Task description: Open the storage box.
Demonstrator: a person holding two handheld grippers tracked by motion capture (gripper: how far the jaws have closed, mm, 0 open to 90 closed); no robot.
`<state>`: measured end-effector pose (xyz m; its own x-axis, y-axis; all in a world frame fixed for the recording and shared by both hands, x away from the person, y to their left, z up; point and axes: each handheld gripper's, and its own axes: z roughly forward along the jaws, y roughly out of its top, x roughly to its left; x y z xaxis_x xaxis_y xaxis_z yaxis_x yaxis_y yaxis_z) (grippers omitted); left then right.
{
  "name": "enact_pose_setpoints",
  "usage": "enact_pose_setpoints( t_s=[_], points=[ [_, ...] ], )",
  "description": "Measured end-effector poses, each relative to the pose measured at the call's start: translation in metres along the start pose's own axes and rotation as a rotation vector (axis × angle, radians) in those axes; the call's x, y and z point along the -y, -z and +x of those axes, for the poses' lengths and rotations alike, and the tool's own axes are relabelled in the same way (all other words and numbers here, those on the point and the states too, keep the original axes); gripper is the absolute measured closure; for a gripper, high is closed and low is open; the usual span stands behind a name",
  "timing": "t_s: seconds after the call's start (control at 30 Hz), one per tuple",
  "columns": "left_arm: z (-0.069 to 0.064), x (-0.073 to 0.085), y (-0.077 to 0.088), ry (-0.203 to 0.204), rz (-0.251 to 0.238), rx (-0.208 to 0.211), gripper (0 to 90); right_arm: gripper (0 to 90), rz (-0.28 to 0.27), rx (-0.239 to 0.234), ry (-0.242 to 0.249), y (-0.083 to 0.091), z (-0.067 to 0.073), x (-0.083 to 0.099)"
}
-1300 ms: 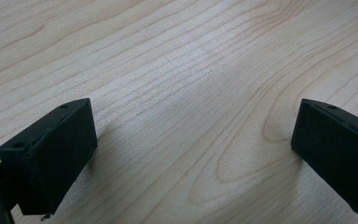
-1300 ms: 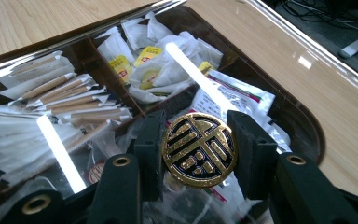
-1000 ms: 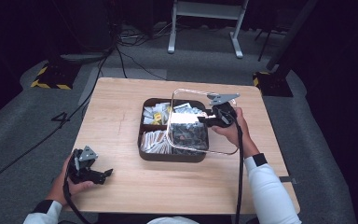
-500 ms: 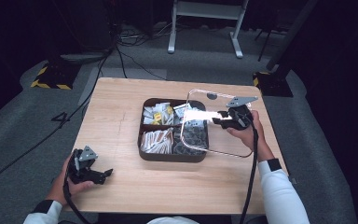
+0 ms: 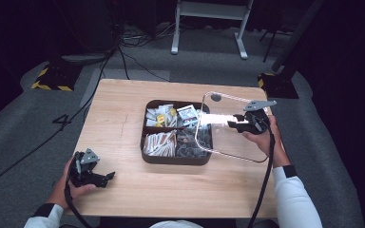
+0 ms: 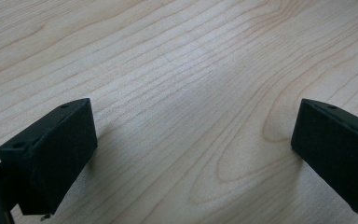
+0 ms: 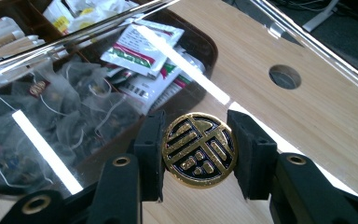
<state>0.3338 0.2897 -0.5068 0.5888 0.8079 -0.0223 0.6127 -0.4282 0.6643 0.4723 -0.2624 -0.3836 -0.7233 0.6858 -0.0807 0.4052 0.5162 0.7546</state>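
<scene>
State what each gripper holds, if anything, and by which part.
The right gripper holds the clear lid by its round gold knob, a jaw on either side. The left gripper holds nothing; its jaws stand open over the table.

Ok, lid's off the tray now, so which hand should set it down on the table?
Right. The right gripper already clamps the lid's round gold knob, holding the clear lid over bare table. The left gripper rests open and far off.

Left gripper (image 5: 105, 177) rested low by the near edge, jaws wide apart, held in left hand (image 5: 71, 183). Right gripper (image 7: 196, 154) extended level, jaws clamped, right hand (image 5: 264, 137) gripping behind
</scene>
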Motion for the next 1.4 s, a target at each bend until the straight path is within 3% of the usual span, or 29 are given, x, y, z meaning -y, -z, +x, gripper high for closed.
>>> enact_pose_setpoints(
  t_s=[0.67,1.4],
  points=[
    [0.000,0.000,0.000,0.001,0.000,0.000,0.4,59.6,0.018,0.037,-0.061,0.022,-0.026,0.038],
    [0.000,0.000,0.000,0.000,0.000,0.000,0.4,59.6,0.054,0.050,-0.100,0.022,-0.037,0.071]
  ],
)
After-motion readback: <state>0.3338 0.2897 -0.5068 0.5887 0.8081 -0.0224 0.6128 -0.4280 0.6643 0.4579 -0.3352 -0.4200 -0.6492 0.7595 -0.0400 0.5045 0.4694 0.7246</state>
